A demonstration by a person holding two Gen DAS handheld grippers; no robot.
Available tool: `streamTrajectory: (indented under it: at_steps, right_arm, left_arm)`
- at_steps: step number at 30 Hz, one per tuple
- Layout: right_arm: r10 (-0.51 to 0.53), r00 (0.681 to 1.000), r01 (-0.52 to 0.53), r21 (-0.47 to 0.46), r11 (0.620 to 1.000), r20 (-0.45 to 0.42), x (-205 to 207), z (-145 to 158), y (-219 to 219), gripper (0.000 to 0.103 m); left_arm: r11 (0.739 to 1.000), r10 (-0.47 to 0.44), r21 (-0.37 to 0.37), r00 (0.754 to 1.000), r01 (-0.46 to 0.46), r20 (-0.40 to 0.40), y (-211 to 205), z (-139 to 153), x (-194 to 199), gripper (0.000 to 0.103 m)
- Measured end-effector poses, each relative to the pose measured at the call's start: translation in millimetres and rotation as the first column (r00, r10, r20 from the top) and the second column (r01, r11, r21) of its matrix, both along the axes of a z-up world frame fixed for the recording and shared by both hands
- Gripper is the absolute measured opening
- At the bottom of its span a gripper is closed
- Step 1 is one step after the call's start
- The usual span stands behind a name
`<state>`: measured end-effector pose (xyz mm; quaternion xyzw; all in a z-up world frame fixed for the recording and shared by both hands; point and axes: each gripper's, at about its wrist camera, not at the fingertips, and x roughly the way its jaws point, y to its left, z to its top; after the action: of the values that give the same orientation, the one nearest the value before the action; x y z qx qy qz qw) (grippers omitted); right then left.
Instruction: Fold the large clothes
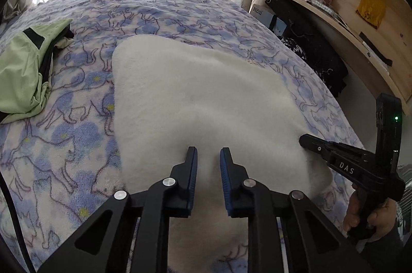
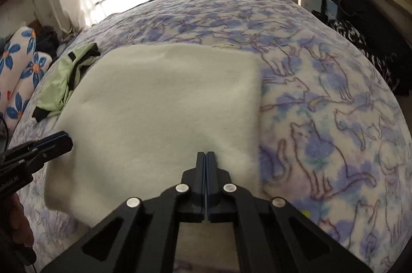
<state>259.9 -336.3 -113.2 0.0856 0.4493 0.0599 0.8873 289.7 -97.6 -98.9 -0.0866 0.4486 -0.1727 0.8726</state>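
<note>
White fleece garment (image 2: 164, 102) looks mostly folded into a neat rectangle on the cat-print bed (image 2: 334, 118), left gripper (image 1: 208, 157) apart, right gripper (image 2: 206, 157) pinched together at its near edge.

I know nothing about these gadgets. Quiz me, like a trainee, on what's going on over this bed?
1. True or false: the left gripper is open over the white garment.
2. Which gripper has its fingers pressed together: (a) left, (b) right, (c) both?
3. What lies on the patterned bedspread beside the white garment, on its left?

Key
1. True: a gap shows between its blue pads.
2. (b): the right gripper is closed at the garment's near edge; whether fabric is pinched cannot be told.
3. A light green garment with black trim.
</note>
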Motion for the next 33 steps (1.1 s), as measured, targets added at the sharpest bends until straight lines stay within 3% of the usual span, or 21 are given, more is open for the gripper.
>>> streamTrajectory:
  at_steps: [2, 6, 19, 27, 33]
  right_arm:
    - [0.001, 1.000, -0.001, -0.006, 1.000, 0.005, -3.8, 1.0, -2.2, 0.000]
    - [0.002, 1.000, -0.001, -0.064, 0.998, 0.006, -8.8, 0.0, 7.2, 0.000]
    - [-0.013, 0.999, 0.012, -0.027, 1.000, -0.030, -6.5, -3.8, 6.0, 0.000]
    - [-0.018, 0.998, 0.016, -0.024, 1.000, -0.059, -7.1, 1.3, 13.6, 0.004]
    - [0.012, 0.995, -0.006, 0.051, 0.999, -0.102, -23.9, 12.1, 18.0, 0.004]
  left_arm:
    - [1.000, 0.004, -0.031, 1.000, -0.005, -0.013, 3.7, -1.8, 1.2, 0.017]
    - [1.000, 0.018, -0.025, 1.000, -0.019, -0.015, 2.3, -1.6, 0.0, 0.017]
    - [0.999, 0.023, -0.038, 1.000, -0.023, -0.021, 3.6, -1.8, 0.2, 0.017]
    - [0.999, 0.033, 0.015, 0.999, -0.033, -0.006, -0.5, 6.1, -9.9, 0.019]
    - [0.996, 0.049, 0.070, 0.998, -0.046, -0.041, 2.5, 21.2, -24.6, 0.023]
